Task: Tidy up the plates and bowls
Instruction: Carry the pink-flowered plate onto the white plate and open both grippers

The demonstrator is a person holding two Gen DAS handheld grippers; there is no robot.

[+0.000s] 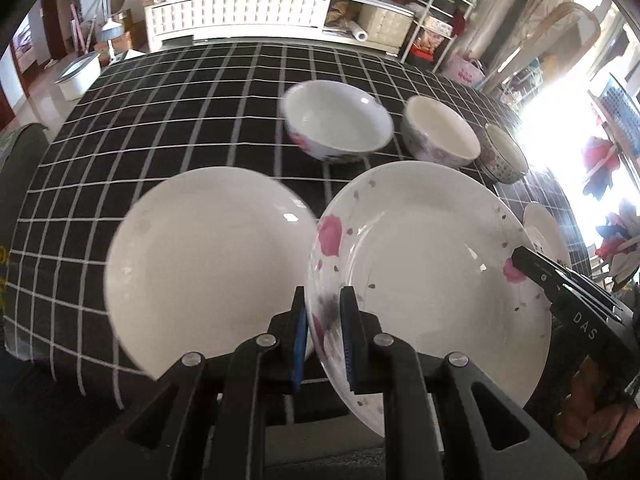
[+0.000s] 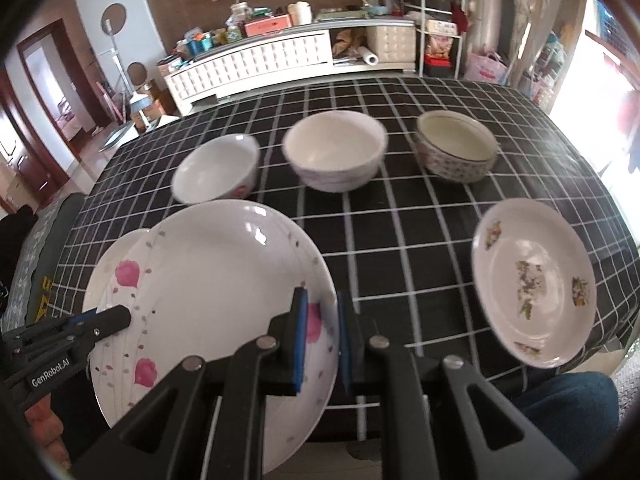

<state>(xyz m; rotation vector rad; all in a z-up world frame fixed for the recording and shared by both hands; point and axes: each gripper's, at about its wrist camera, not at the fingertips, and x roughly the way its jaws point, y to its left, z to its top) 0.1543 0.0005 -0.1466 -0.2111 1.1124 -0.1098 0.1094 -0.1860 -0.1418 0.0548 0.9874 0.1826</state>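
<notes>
Above the table's [image 2: 420, 240] near edge, both grippers, left [image 1: 324, 336] and right [image 2: 322, 340], pinch opposite rims of the pink-flowered plate [image 2: 216, 280], lifted clear; next, probably, lowering it squarely onto the plain white plate [image 1: 208, 260] alongside

I count three plates: plain white plate [image 1: 208, 264], pink-flowered plate [image 2: 216, 300], small patterned plate [image 2: 532, 280]. Three bowls: flowered bowl [image 2: 216, 170], cream bowl [image 2: 334, 154], patterned bowl [image 2: 456, 146]. My tools: two.
</notes>
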